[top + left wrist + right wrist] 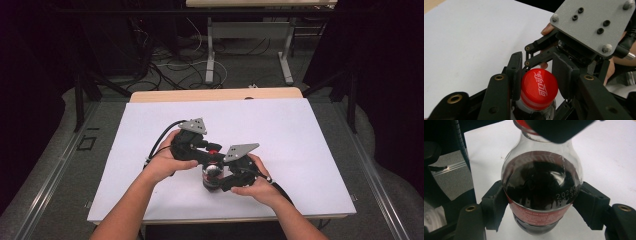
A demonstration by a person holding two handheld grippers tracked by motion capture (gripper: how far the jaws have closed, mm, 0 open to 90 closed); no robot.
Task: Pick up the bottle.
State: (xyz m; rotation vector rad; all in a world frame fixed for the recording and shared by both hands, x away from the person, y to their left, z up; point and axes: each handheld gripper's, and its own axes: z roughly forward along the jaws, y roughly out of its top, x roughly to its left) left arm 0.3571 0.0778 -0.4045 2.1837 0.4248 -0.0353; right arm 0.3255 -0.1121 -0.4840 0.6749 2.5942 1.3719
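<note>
A small cola bottle (211, 179) with a red cap (539, 87) stands upright on the white sheet (280, 135), near its front middle. My left gripper (538, 76) comes down from above, its black pads (515, 72) pressed against both sides of the cap, shut on it. My right gripper (541, 207) is shut on the bottle (541, 190) at the red label, one pad on each side of the dark, liquid-filled body. From the high camera, the left gripper (212, 154) sits above the right gripper (220, 182), with a hand on each.
The white sheet covers most of a wooden table (215, 94). Grey floor, loose cables (175, 70) and another table's legs (210, 55) lie beyond the far edge. The right gripper's grey plate (594, 25) hangs close over the cap.
</note>
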